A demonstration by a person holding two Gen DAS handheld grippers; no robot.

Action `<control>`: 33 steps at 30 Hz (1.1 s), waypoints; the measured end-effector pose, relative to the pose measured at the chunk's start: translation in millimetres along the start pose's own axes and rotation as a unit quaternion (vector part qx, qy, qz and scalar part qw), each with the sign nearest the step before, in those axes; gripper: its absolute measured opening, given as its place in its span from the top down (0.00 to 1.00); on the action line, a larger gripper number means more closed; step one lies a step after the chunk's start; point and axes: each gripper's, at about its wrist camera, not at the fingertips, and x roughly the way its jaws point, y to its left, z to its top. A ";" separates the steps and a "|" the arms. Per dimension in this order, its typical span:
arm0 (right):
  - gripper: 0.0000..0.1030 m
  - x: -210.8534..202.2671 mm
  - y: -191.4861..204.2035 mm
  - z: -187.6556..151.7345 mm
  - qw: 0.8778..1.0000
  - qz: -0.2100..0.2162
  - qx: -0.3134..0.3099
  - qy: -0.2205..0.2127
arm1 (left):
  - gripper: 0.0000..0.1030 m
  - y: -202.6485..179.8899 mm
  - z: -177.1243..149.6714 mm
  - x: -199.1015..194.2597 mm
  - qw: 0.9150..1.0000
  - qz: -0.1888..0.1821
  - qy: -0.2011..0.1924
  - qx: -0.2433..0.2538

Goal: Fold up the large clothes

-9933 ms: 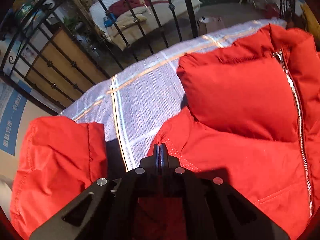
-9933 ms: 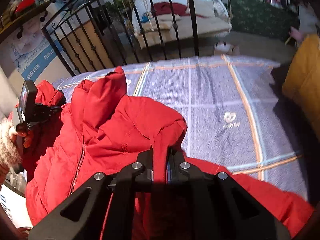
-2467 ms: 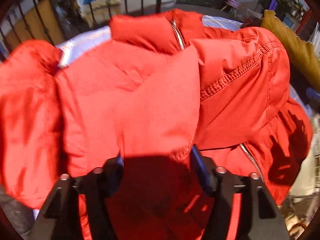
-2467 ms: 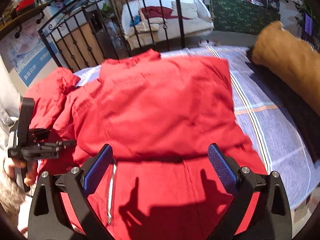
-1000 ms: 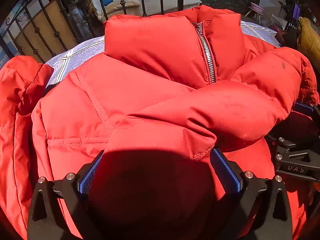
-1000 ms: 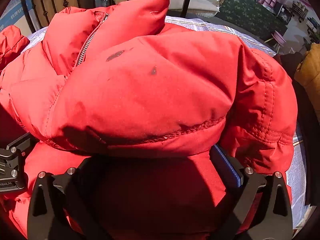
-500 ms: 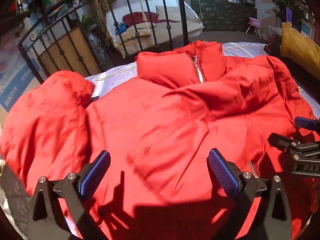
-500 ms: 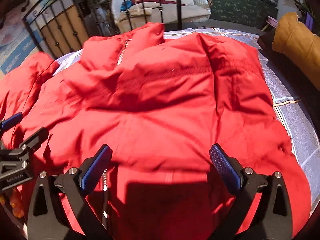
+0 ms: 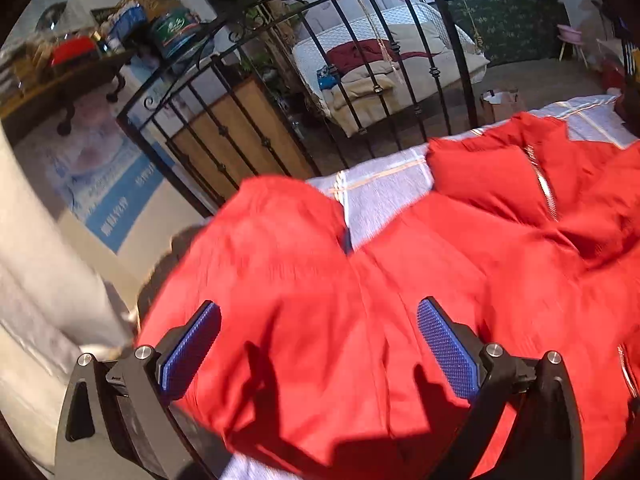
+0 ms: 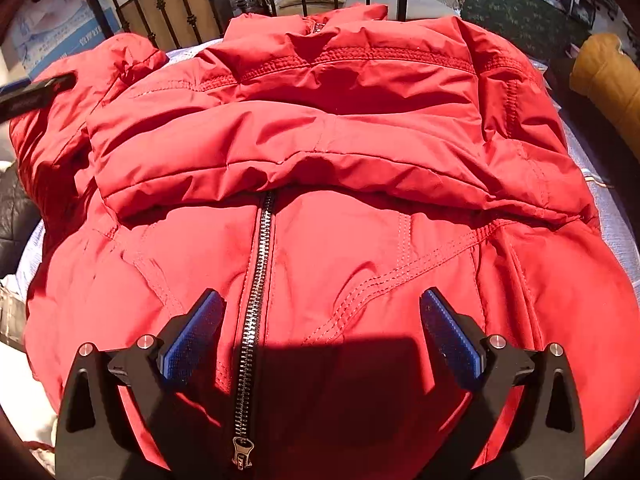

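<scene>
Red padded zip-front jacket (image 10: 320,140) lies on the checked bedsheet (image 9: 384,192), right sleeve folded across chest, left sleeve unfolded; left gripper (image 9: 318,344) and right gripper (image 10: 320,332) spread, empty

My two hand-held grippers, black frames with blue pads

My left gripper (image 9: 318,354) has matte black angular arms with triangular cut-outs, round silver screw heads along the top, and fingers (image 9: 190,350) faced with blue knurled pads. My right gripper (image 10: 320,338) is the same build: black brackets, silver screws in pairs on each side, and blue textured pads on the fingers (image 10: 450,338). The left-wrist view is motion-blurred, so I can read no lettering there
</scene>
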 end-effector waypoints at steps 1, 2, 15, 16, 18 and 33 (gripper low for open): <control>0.05 -1.2 -2.1 -1.0 1.000 -0.002 0.003 0.001 | 0.06 -3.3 12.9 15.2 1.000 0.008 0.011 0.011; 0.04 -2.3 -3.8 -3.4 1.000 -0.003 0.006 0.001 | 0.06 -8.2 22.5 29.8 0.999 0.012 0.027 0.021; 0.04 -6.1 -18.8 -14.5 1.000 -0.004 0.024 0.004 | 0.70 21.0 17.3 154.1 0.984 0.091 0.149 0.029; 0.04 -5.3 -19.4 -14.1 1.000 -0.003 0.026 0.003 | 0.74 27.7 16.6 143.7 0.988 0.079 0.134 0.016; 0.04 -5.2 -21.0 -12.5 1.000 -0.003 0.028 -0.001 | 0.82 45.9 18.3 119.3 0.993 0.038 0.105 -0.031; 0.04 -0.1 -24.5 -13.6 0.999 0.006 0.038 -0.003 | 0.83 -44.7 30.1 -48.2 0.916 -0.384 -0.049 -0.110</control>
